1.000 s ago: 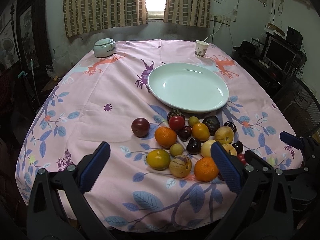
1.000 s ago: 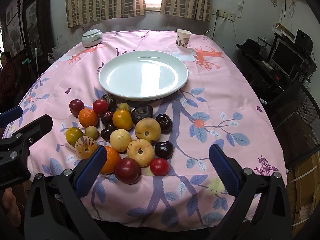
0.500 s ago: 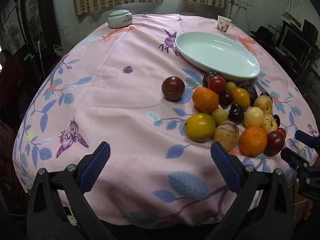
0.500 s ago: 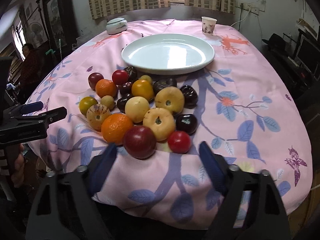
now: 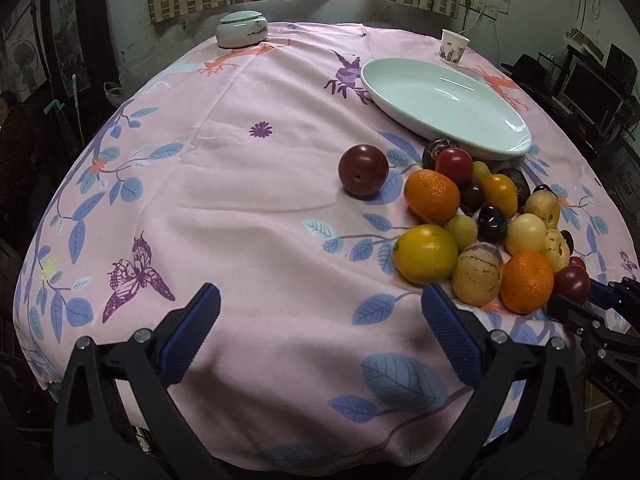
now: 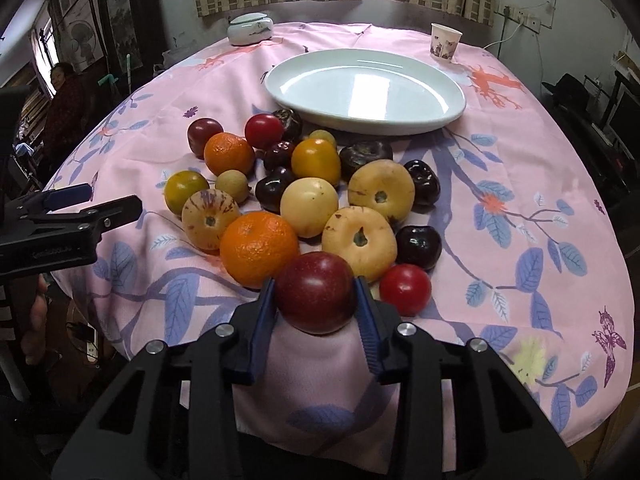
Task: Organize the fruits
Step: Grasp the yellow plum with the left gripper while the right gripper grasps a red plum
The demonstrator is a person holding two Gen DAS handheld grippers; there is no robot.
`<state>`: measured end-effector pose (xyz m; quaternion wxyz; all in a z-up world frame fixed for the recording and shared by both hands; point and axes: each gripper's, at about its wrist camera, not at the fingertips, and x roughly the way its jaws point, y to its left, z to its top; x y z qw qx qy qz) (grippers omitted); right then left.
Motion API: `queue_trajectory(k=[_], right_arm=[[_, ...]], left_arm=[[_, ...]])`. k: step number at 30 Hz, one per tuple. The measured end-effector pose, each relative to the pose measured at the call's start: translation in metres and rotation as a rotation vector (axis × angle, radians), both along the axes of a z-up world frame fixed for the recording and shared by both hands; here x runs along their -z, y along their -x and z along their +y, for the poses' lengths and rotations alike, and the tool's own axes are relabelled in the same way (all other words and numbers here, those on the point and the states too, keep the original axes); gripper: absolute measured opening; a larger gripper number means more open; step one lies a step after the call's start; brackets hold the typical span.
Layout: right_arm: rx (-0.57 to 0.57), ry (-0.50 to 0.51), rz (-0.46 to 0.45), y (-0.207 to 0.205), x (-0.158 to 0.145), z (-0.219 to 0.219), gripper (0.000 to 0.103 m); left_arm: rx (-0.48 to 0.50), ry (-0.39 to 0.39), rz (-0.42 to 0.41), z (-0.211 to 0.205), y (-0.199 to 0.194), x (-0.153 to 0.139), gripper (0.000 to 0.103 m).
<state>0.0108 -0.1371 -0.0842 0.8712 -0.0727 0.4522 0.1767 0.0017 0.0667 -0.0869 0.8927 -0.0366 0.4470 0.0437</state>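
A pile of several fruits lies on the pink cloth in front of an empty white plate (image 6: 366, 90), which also shows in the left wrist view (image 5: 444, 106). My right gripper (image 6: 316, 300) is shut on a dark red plum (image 6: 316, 298) at the near edge of the pile, beside an orange (image 6: 258, 254) and a small red tomato (image 6: 405, 289). My left gripper (image 5: 320, 330) is open and empty over bare cloth, left of the pile. A second red plum (image 5: 363, 170) sits apart at the pile's left.
A lidded ceramic jar (image 5: 242, 28) and a paper cup (image 5: 454, 46) stand at the far side of the table. The table edge (image 6: 580, 420) drops away close in front. A person (image 6: 64, 96) sits at the far left.
My right gripper moved forward to the pile and closed on the dark red plum. My left gripper shifted left and nearer the table, staying open.
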Motion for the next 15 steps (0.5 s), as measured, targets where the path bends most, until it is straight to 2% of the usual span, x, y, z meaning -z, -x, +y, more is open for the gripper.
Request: queue_trajectory(k=[5,10,12,13,15], right_arm=[[0.014,-0.02,0.007,0.009,-0.007,-0.013,0.04],[0.03,-0.071,0.043,0.007,-0.005,-0.024,0.04],[0.029,-0.078,0.044,0.008,-0.004,-0.024,0.04],[0.028,-0.082,0.046,0.009,-0.004,-0.025,0.04],[0.029,-0.09,0.05,0.01,-0.004,-0.027,0.04]], left_arm=[[0.043,-0.012,0.022,-0.011,-0.01,0.01,0.101],[0.138,-0.015,0.044,-0.032,-0.025,0.022,0.101],[0.165,0.001,0.055,-0.038,-0.037,0.029,0.09],[0.168,-0.019,0.029,-0.042,-0.04,0.029,0.087],[0.188,-0.008,0.014,-0.045,-0.045,0.027,0.068]])
